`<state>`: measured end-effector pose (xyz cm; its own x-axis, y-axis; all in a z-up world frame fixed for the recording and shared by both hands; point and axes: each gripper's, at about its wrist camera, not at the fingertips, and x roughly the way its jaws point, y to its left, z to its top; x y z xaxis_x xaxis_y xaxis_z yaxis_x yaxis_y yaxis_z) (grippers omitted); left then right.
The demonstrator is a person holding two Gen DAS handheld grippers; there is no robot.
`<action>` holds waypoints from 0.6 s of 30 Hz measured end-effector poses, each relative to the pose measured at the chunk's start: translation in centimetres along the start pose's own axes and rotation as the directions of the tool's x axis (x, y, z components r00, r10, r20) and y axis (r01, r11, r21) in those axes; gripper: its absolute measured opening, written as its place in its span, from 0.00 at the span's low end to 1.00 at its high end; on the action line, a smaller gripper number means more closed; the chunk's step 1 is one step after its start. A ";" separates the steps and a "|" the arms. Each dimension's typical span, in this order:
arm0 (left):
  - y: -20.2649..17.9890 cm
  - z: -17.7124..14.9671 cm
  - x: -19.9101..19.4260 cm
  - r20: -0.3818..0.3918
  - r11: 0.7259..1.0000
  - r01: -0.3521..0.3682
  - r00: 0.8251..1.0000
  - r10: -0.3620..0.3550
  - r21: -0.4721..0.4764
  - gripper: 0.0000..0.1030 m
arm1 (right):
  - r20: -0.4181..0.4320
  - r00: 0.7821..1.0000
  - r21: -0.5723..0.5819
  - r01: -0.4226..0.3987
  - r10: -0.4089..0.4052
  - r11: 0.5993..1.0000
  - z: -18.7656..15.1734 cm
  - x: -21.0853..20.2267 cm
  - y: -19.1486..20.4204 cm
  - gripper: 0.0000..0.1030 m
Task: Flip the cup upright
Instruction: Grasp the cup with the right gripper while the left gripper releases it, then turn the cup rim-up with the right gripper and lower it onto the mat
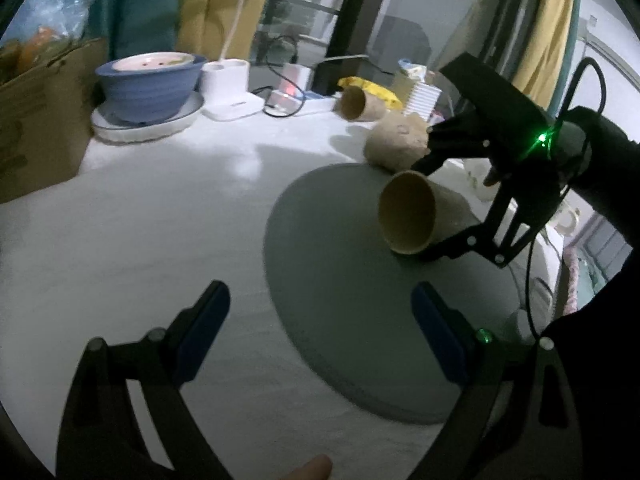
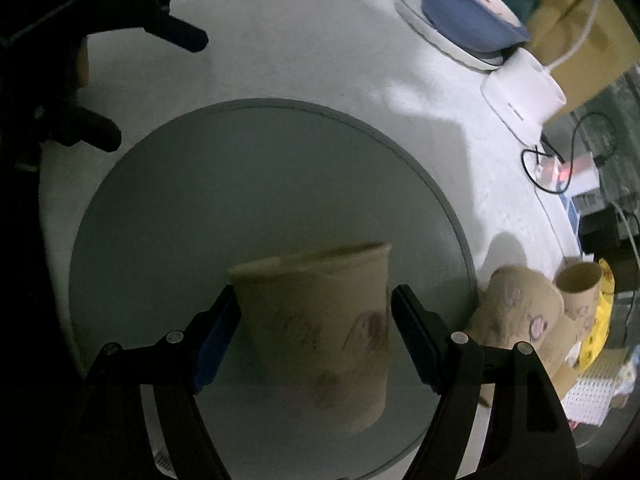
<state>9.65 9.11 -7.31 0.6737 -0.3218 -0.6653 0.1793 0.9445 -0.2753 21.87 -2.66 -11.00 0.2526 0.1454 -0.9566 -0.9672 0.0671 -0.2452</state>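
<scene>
A tan paper cup is held tilted on its side over the round grey tray, its open mouth toward the left wrist camera. My right gripper is shut on it, one finger on each side of its wall. In the right wrist view the cup sits between the blue pads above the tray. My left gripper is open and empty, low over the tray's near-left edge. It also shows in the right wrist view at upper left.
Two more paper cups lie on their sides behind the tray. A blue bowl on a white plate, a white box, cables and a cardboard box stand at the table's back and left.
</scene>
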 end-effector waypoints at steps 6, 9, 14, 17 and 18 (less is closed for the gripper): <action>1.3 -0.3 -0.3 0.002 0.999 -0.020 1.000 0.020 -0.040 0.90 | -0.074 0.997 -0.055 -0.005 0.001 0.998 1.3 1.1 0.3 0.77; 1.6 -0.5 -0.2 -0.002 0.998 -0.023 1.000 0.022 -0.056 0.90 | -0.113 0.994 -0.072 -0.012 0.004 0.997 1.5 1.6 0.5 0.68; 1.9 -0.6 0.1 -0.008 0.997 -0.020 1.000 0.019 -0.069 0.90 | -0.106 0.994 -0.066 -0.008 0.001 0.998 1.6 1.4 0.5 0.67; 1.7 -0.5 0.1 -0.008 0.998 -0.018 1.000 0.018 -0.068 0.90 | -0.090 0.996 -0.057 -0.002 -0.003 0.998 1.4 1.0 0.5 0.66; 1.6 -0.4 0.1 -0.006 0.998 -0.019 1.000 0.019 -0.068 0.90 | -0.085 0.996 -0.054 0.002 -0.006 0.999 1.3 0.8 0.5 0.66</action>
<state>9.71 10.54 -8.14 0.6725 -0.3046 -0.6745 0.1176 0.9438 -0.3090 21.61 -1.25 -11.72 0.2553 0.0601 -0.9650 -0.9669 0.0141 -0.2549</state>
